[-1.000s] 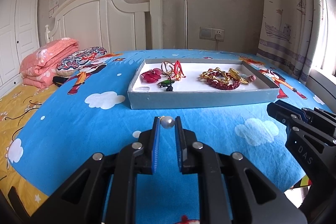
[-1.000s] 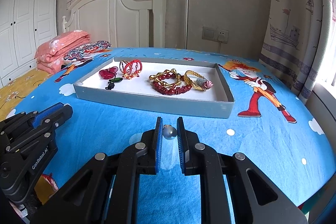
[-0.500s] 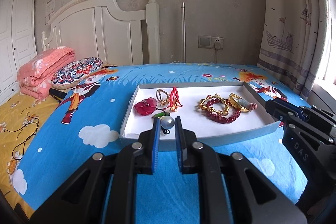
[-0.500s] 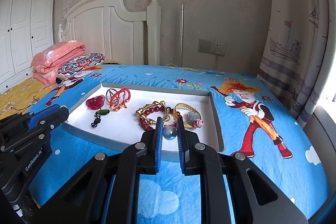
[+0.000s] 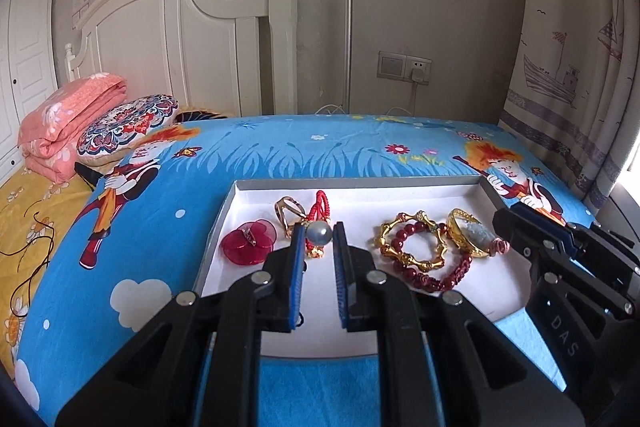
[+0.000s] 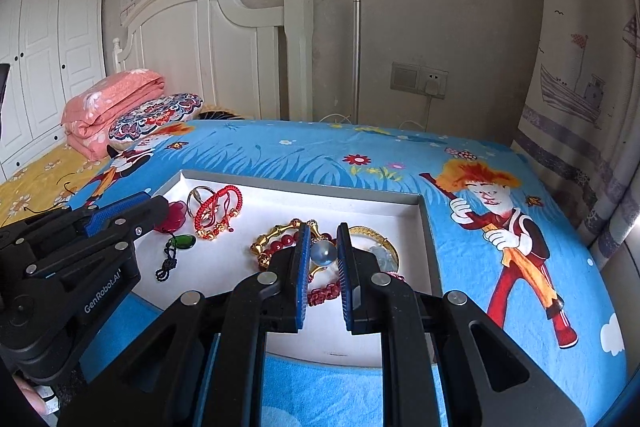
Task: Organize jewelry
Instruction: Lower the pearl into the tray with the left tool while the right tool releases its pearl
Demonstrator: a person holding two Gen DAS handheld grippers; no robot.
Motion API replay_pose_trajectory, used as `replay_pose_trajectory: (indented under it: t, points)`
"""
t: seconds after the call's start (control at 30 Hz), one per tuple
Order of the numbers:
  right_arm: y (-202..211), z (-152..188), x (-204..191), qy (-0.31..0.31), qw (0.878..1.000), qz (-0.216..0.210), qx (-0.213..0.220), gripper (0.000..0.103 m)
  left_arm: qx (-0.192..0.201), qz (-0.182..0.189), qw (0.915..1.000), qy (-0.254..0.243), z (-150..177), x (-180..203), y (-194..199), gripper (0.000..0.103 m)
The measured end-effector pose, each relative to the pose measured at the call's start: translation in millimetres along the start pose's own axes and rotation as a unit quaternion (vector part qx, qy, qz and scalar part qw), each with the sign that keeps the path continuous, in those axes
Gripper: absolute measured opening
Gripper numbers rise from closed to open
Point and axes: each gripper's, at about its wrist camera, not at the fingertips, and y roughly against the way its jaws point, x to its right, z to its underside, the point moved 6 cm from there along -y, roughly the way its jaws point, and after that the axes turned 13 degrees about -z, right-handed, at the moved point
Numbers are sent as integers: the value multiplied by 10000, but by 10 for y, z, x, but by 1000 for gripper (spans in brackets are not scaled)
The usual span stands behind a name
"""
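Observation:
My left gripper [image 5: 319, 227] is shut on a grey pearl [image 5: 319, 235] and hangs over the near left part of the grey, white-lined tray [image 5: 360, 182]. My right gripper [image 6: 324, 227] is shut on a second grey pearl [image 6: 324, 253] above the tray's [image 6: 426, 227] right half. Each gripper shows in the other's view: the right gripper [image 5: 532, 231] and the left gripper [image 6: 120, 213]. Inside lie a red flower brooch [image 5: 249, 246], gold ring [image 5: 289, 213], red cord bracelet [image 6: 216, 207], green pendant [image 6: 182, 242], gold bracelet with red beads [image 5: 414, 249] and gold bangle [image 5: 468, 237].
The tray rests on a blue cartoon bedspread [image 5: 160, 247]. A folded pink blanket [image 5: 68, 119] and patterned pillow [image 5: 128, 123] lie at the far left by the white headboard [image 5: 180, 47]. A curtain [image 5: 572, 47] hangs on the right, and a wall socket [image 5: 404, 67] is behind.
Both grippers have moved forward and a little up, from short of the tray's front wall to over its inside. Each still grips its pearl.

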Motion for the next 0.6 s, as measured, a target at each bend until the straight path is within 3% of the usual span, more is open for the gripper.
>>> replay_pose_trajectory:
  t: [0.6]
  points:
    - [-360,-9,112,39,9993,106,-366,15,-260,-180,9993,-219,29,100,-334,14]
